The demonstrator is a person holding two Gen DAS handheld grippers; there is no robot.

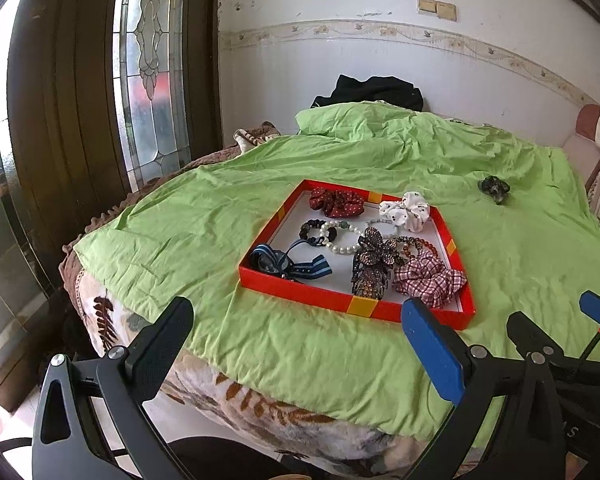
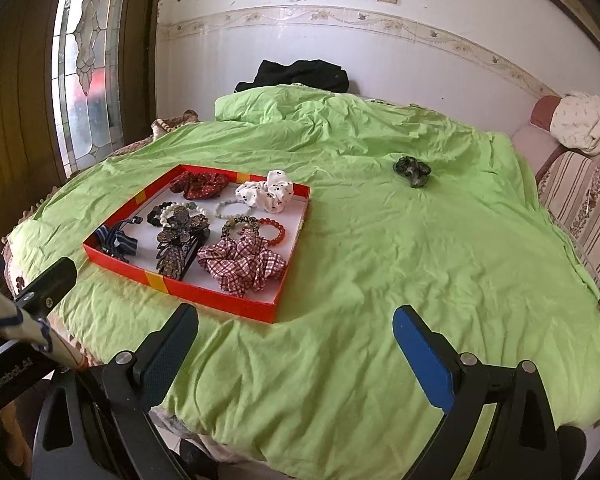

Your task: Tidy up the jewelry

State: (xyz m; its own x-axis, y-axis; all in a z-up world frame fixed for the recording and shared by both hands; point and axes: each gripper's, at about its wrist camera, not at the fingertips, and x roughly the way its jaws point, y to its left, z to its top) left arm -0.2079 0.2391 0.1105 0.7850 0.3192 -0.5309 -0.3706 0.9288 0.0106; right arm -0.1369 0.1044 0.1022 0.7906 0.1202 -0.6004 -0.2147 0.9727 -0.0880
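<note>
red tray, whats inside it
The red tray holds scrunchies, bead bracelets, a striped bow and a flower clip. Its floor beneath them is covered.

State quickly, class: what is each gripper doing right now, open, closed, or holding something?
Left gripper: open, holding nothing, above the green sheet.
Right gripper: open, holding nothing.

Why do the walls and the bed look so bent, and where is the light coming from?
Left wrist view: the fisheye lens bows the wall border and rounds the green sheet; daylight through the patterned glass window is overexposed at the far left edge. Right wrist view: the same curving, corners dark, red tray evenly lit and sharp, with only soft shadows.
</note>
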